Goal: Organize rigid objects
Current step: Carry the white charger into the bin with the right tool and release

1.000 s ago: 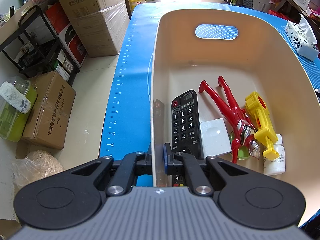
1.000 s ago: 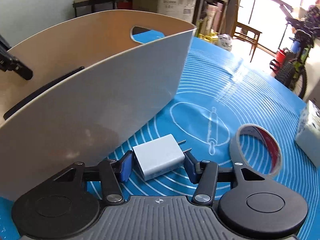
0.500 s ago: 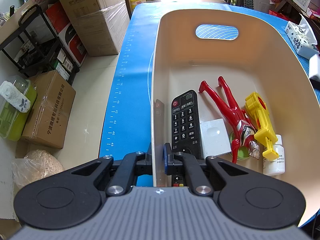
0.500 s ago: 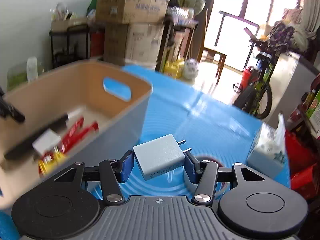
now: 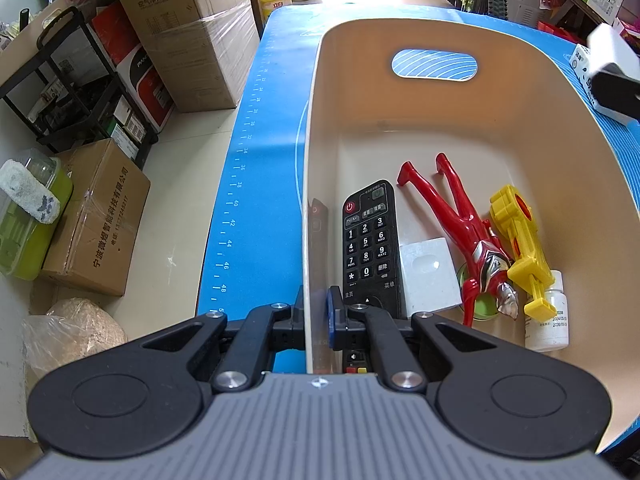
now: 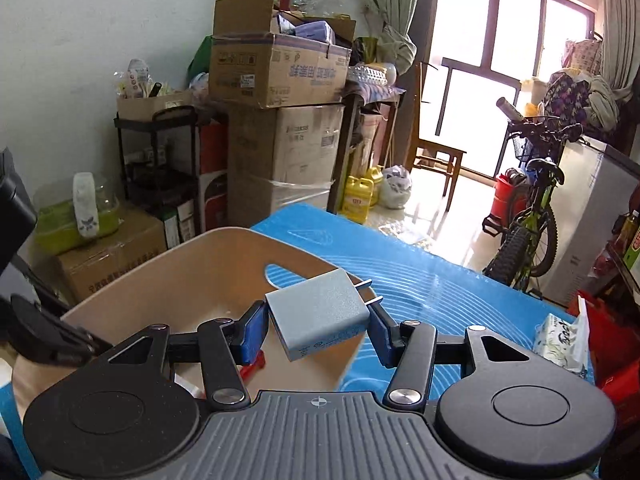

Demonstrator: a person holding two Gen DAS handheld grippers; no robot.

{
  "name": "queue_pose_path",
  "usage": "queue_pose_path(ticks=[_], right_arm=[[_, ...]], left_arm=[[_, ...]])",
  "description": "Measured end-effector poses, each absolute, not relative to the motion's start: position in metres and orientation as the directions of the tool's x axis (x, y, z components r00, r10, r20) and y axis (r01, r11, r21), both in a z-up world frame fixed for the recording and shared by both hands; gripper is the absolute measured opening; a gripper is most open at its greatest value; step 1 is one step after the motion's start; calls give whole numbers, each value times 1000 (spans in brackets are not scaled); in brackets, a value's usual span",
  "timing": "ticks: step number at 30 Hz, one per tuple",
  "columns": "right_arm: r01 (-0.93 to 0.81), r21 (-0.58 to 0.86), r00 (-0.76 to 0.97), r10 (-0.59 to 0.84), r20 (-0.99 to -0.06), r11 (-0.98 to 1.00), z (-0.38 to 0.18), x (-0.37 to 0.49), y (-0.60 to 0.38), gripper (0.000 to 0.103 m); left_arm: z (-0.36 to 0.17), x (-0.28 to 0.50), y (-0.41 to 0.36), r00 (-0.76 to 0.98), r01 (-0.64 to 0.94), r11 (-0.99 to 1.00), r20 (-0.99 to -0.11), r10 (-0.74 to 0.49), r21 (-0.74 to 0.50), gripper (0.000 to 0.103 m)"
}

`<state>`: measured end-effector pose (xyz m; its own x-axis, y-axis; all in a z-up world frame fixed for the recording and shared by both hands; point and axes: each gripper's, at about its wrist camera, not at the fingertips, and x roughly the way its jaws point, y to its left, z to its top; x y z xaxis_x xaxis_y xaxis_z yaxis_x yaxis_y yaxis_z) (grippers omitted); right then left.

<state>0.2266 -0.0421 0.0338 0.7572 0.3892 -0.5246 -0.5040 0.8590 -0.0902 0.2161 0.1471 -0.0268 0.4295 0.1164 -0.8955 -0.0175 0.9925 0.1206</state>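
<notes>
A cream bin point(image 5: 520, 92) with a handle slot stands on the blue mat point(image 5: 272, 128). In it lie a black remote point(image 5: 370, 248), a white square box point(image 5: 428, 272), a red figure point(image 5: 460, 216), a yellow toy point(image 5: 524, 240) and a small white bottle point(image 5: 548, 320). My left gripper point(image 5: 318, 312) is shut on the bin's near left wall. My right gripper point(image 6: 318, 328) is shut on a grey-white plug adapter point(image 6: 320, 312), held in the air above the bin's point(image 6: 192, 272) right rim, prongs pointing away. The adapter point(image 5: 612, 52) shows at the left wrist view's upper right edge.
A tissue pack point(image 6: 564, 340) lies on the mat point(image 6: 420, 280) at the right. Cardboard boxes point(image 5: 192, 28), a black rack point(image 5: 68, 88) and a green container point(image 5: 28, 220) crowd the floor left of the table. A bicycle point(image 6: 532, 216) stands by the window.
My right gripper has risen with the adapter from the mat beside the bin to above its rim and tilted up. The left gripper has kept still on the bin wall.
</notes>
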Motion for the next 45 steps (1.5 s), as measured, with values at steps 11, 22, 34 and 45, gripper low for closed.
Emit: queue_pose_path(ticks=[11,22,34,45], right_arm=[[-537,-95,661,349,-664,838,-10,230,12,58],[-565,-126,546,256,-798,815,-41,229,38,58],[-567,-124,502,222,-836,814,-44,235,38,66],[-547,-55,541,303,-785,835,-21,227,21,82]], left_arm=[[-28,216,146,429,-18,993,-896,113,117,9],[-28,216,146,429,-15,993,-896,113,118,9],[-28,216,146,429,-16,993,-896,113,118,9],[-27,215,147,430,-17,993,-896,112,117,9]])
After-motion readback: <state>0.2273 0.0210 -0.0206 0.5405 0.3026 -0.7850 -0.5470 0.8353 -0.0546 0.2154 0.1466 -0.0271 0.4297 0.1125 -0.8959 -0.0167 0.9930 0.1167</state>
